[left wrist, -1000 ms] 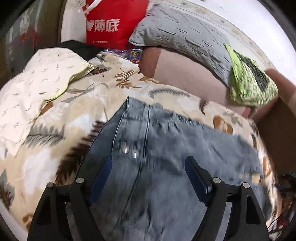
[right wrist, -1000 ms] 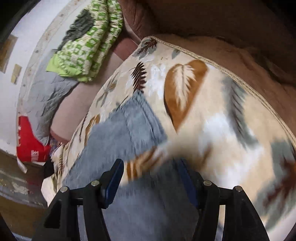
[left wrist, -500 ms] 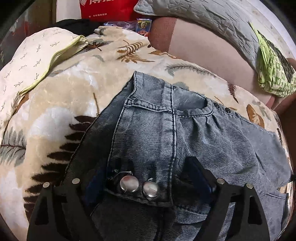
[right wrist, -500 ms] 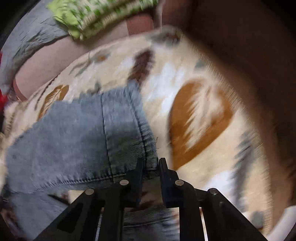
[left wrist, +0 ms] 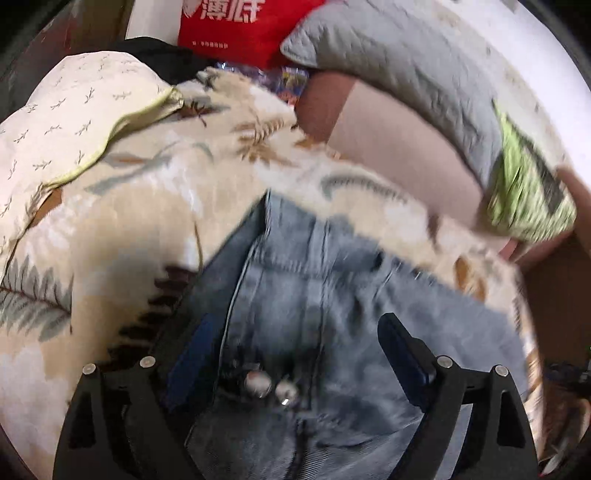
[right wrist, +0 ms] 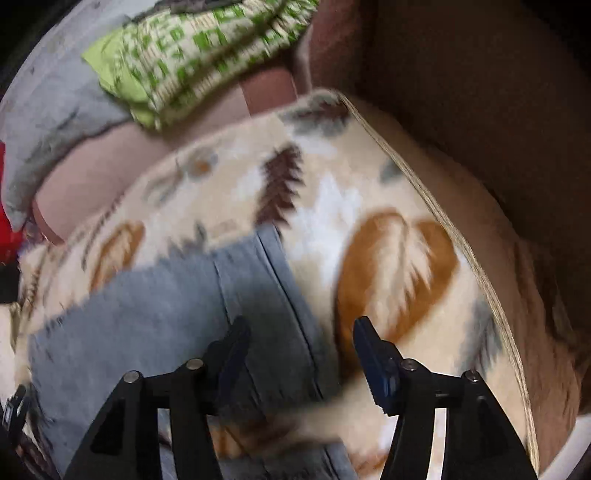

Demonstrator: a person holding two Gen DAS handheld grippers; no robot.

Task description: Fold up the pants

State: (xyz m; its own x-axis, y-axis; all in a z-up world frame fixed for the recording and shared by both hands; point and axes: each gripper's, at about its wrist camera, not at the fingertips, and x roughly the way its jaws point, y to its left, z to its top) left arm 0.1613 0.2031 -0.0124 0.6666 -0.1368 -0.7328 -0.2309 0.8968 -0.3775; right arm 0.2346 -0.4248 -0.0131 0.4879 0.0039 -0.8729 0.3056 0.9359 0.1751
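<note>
Grey-blue denim pants [left wrist: 332, 314] lie flat on a leaf-print blanket [left wrist: 122, 221]. In the left wrist view their waistband, with two metal buttons [left wrist: 267, 386], lies between the fingers of my left gripper [left wrist: 295, 350], which is open just above it. In the right wrist view a hemmed leg end of the pants [right wrist: 207, 295] lies on the blanket [right wrist: 388, 266]. My right gripper [right wrist: 301, 343] is open and empty over the hem edge.
A grey pillow [left wrist: 399, 70], a green-patterned cloth [left wrist: 528, 192] and a red bag [left wrist: 243, 26] sit along the pink sofa back [left wrist: 388, 147]. A cream quilt [left wrist: 62, 122] lies at the left. The brown sofa arm [right wrist: 480, 110] rises beyond the blanket's edge.
My right gripper, shut on the hem half a second ago, has opened and let it go. My left gripper stays open and has lifted slightly back from the waistband.
</note>
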